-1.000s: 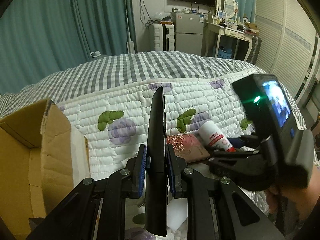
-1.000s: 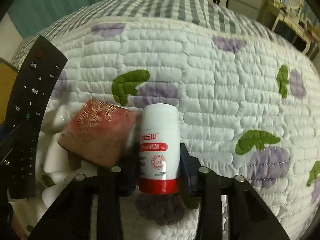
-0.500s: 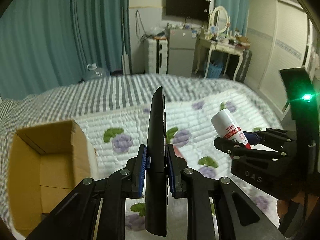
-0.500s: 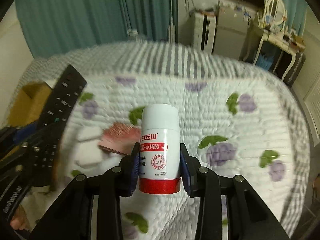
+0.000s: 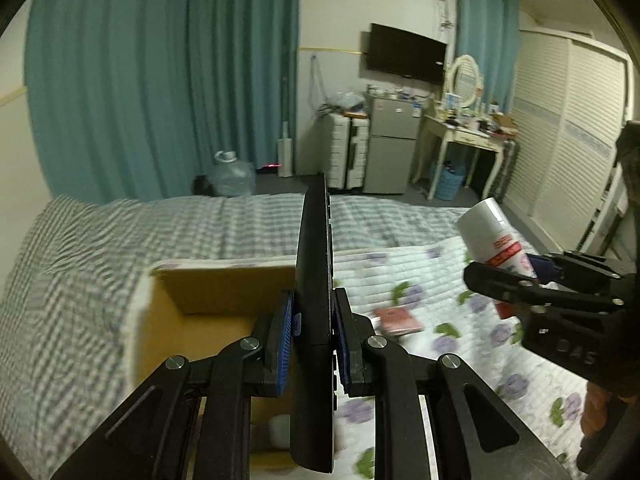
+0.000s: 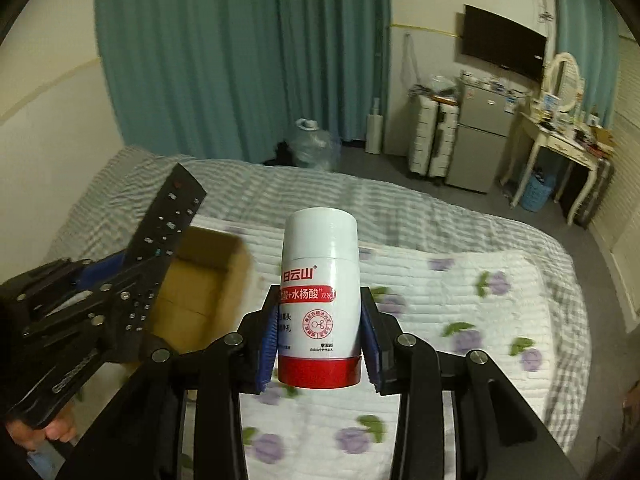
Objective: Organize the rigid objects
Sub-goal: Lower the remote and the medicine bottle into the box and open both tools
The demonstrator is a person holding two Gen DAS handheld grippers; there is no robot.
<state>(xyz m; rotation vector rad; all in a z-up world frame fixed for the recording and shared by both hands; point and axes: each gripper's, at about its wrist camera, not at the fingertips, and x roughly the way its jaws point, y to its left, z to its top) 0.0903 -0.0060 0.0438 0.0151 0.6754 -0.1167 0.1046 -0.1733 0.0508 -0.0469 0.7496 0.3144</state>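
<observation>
Left gripper clamped on the black remote, pads on its two flat faces; remote's long axis runs straight out along the fingers, edge-on to that camera, tip up and away; right gripper clamped on the white bottle, red base down between the pads, cap up, axis near upright.

Key relation: the open cardboard box sits on the bed directly below and just ahead of the left gripper; remote hangs over the box opening, lower end inside the box's outline as seen from that wrist; from the right wrist view the box lies down and to the left, past the remote; so left hand is the nearer one, right has to cross toward it.

My read: remote goes in first; long axis probably needs tipping flatter to lie in the box; bottle follows.

Small red packet lies loose on the quilt, right of the box, apart from both grippers.
</observation>
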